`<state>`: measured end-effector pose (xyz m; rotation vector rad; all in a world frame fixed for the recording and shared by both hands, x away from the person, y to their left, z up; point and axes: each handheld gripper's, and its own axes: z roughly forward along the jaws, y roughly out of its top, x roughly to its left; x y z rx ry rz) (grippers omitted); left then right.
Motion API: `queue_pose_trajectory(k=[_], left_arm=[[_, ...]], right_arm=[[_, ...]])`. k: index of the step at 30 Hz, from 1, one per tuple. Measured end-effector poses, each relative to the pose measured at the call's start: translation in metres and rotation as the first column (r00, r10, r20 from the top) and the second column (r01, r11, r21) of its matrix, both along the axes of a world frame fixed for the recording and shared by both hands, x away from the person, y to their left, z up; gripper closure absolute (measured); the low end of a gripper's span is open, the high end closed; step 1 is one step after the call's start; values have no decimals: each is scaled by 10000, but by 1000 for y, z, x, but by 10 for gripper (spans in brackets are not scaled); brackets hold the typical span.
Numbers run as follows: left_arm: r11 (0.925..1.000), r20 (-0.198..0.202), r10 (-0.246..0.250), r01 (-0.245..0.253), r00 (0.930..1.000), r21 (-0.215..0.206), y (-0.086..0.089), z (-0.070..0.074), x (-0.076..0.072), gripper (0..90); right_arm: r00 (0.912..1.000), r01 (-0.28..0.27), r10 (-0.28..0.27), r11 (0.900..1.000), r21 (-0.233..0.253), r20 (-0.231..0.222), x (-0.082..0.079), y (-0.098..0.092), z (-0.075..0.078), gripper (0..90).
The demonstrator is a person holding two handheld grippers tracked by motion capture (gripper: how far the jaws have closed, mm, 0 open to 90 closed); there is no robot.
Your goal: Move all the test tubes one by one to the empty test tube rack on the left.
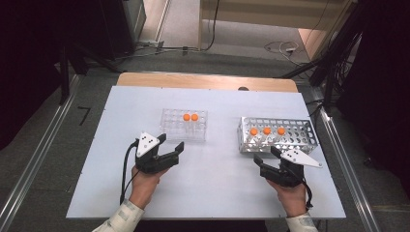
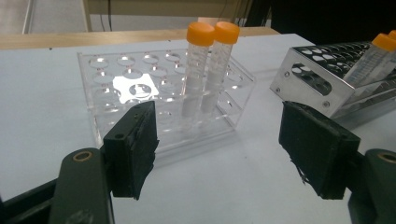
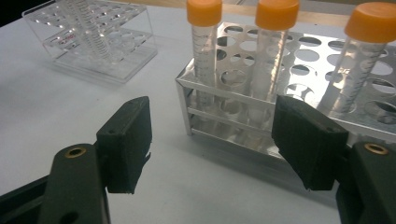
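Note:
A clear plastic rack [image 1: 169, 121] at the table's middle holds two orange-capped tubes [image 1: 190, 117]. To its right a metal rack [image 1: 300, 133] carries three orange-capped tubes [image 1: 267, 130] in its front row. My left gripper [image 1: 171, 141] rests open just in front of the clear rack, nothing between its jaws. My right gripper [image 1: 265, 154] is open too, close to the metal rack's front left corner. In the left gripper view the two tubes [image 2: 210, 70] stand upright beyond the left gripper [image 2: 217, 149]. In the right gripper view the three tubes [image 3: 204, 42] rise past the right gripper [image 3: 212, 140].
The white tabletop [image 1: 212, 193] has a wooden strip [image 1: 203, 80] along its far edge. Metal rails [image 1: 34, 159] run along both sides on the floor. Cables [image 1: 280, 47] lie on the floor behind the table.

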<state>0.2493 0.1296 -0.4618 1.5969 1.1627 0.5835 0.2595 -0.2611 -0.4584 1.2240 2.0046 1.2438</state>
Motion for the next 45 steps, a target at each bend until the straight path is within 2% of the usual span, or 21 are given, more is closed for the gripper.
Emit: queue_pose_trajectory(k=[20,27,40,45], left_arm=[[9997,-335,-238,236,9992,-43,11,-15,-28,273],[10000,-517,-37,33,9987,-87,16,-21,-29,273],[9999,-420,-75,72,9991,-72,13,-21,-31,274],[10000,-390,-70,67,9992,-71,13,-21,-31,274]], right_arm=[[9974,715,-713,9974,-95,140,7,-18,1,292],[9954,927,-923,9956,-137,270,11,-22,1,304],[9890,1439,-1432,9895,-156,381,24,-28,0,344],[9856,1643,-1624,9856,-401,471,31,-27,-2,380]])
